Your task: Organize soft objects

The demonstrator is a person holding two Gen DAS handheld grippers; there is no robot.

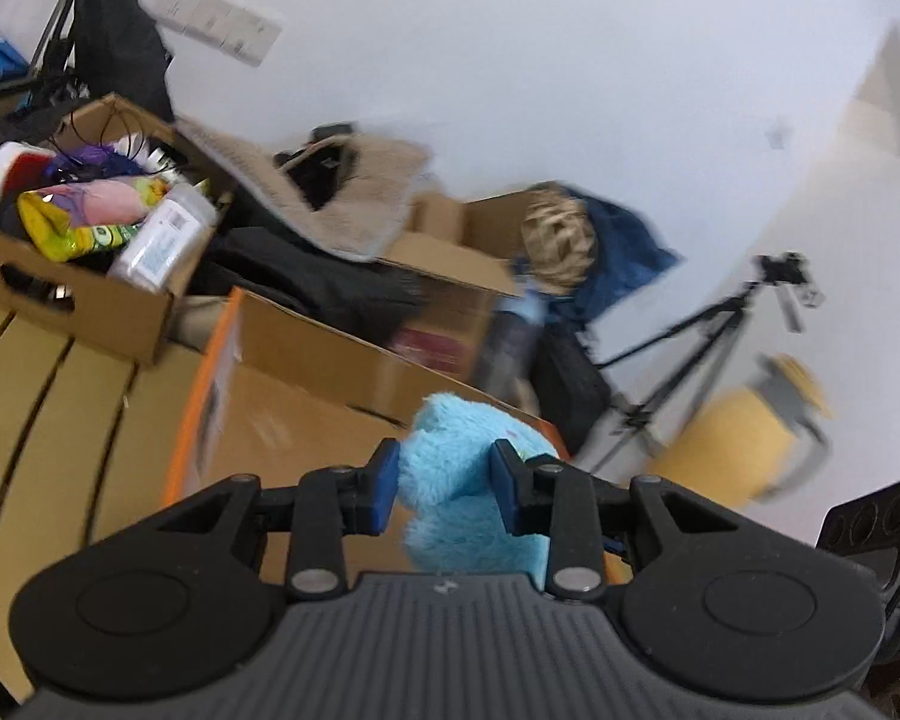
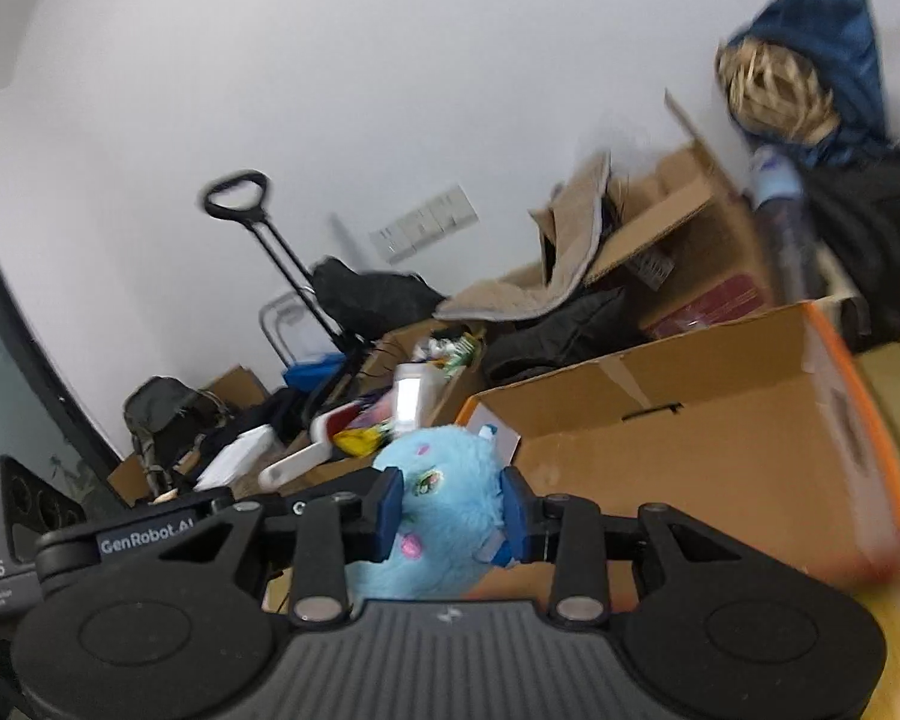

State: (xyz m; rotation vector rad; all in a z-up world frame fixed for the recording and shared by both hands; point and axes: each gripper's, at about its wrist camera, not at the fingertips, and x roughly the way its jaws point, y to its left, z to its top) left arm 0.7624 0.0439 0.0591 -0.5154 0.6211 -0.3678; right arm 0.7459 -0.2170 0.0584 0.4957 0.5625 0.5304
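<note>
Both claws are clamped on the same blue plush toy (image 1: pixel 462 468), one on each end. Our left gripper (image 1: pixel 444 486) has its blue pads (image 1: pixel 388 483) pressed into the fur on either side, squeezing what looks like a plain furry part with no face. Our right gripper (image 2: pixel 452 507) has the face end pinched between its pads (image 2: pixel 390 510); from the right wrist camera we can make out an eye and a pink spot on the plush (image 2: pixel 444 504).

So the toy is up off the surface, held between the two grippers, right in front of the big orange-edged cardboard box (image 1: pixel 306 396). Same box shows up in the right view too (image 2: pixel 708 438), open at the top and just behind the plush.

Further back we've got a smaller open cardboard box (image 1: pixel 84 300) stuffed with snack bags and a clear plastic container (image 1: pixel 165 237). A beige fleecy blanket (image 1: pixel 342 198) is draped over more boxes against the white wall, with a straw hat (image 1: pixel 561 234) on a blue jacket nearby. Camera tripod (image 1: pixel 708 324) is off to the side. Everything's pretty motion-blurred.
</note>
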